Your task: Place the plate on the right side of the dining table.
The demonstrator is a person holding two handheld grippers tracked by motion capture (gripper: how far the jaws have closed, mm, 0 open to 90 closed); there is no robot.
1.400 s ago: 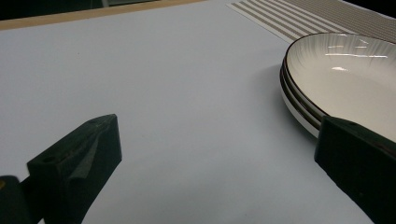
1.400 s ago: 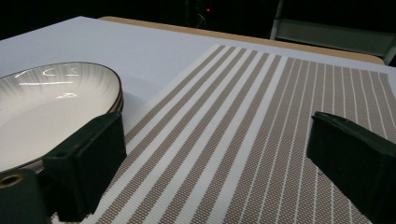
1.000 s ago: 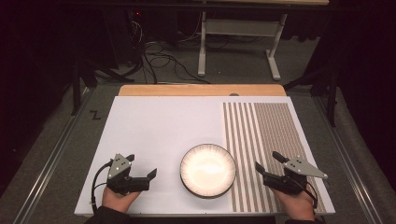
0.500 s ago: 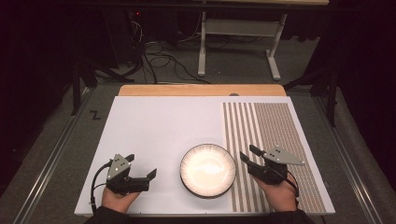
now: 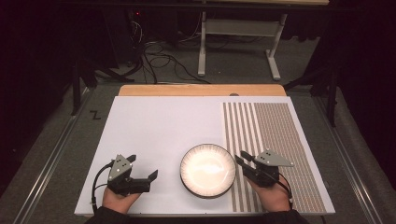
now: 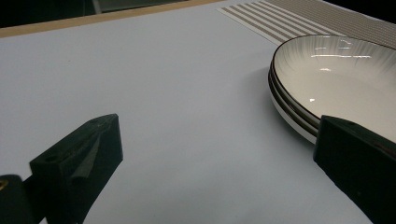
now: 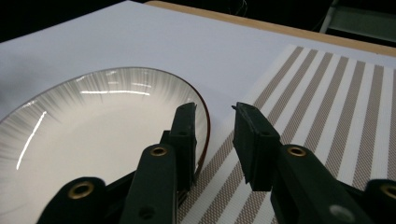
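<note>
The plates [image 5: 208, 170], two white ones with dark rims and fine grey ribbing, sit stacked one in the other near my edge of the white board [image 5: 163, 130], their right rim just reaching the striped placemat [image 5: 271, 140]. In the left gripper view I can see both dark rims one above the other, so it is a stack and not a single dish [image 6: 336, 70].

My right gripper [image 5: 243, 159] sits at the stack's right rim. In the right gripper view [image 7: 212, 112] one jaw lies over the inside of the rim and the other stands outside it above the placemat's brown stripes, so the rim runs between them. The jaws have just been closing and now stand narrowly apart; I see a gap between the outer jaw and the rim, so they do not pinch the plates. My right hand [image 5: 271, 196] holds the gripper low, jaws pointing toward the far left.

My left gripper [image 5: 142, 168] rests on the bare white board well to the left of the stack, jaws wide apart with nothing between them. In its own view [image 6: 210, 154] the right jaw overlaps the near edge of the plates in the picture, but the high view shows it apart from them. My left hand [image 5: 119, 198] lies near the board's front edge
</note>
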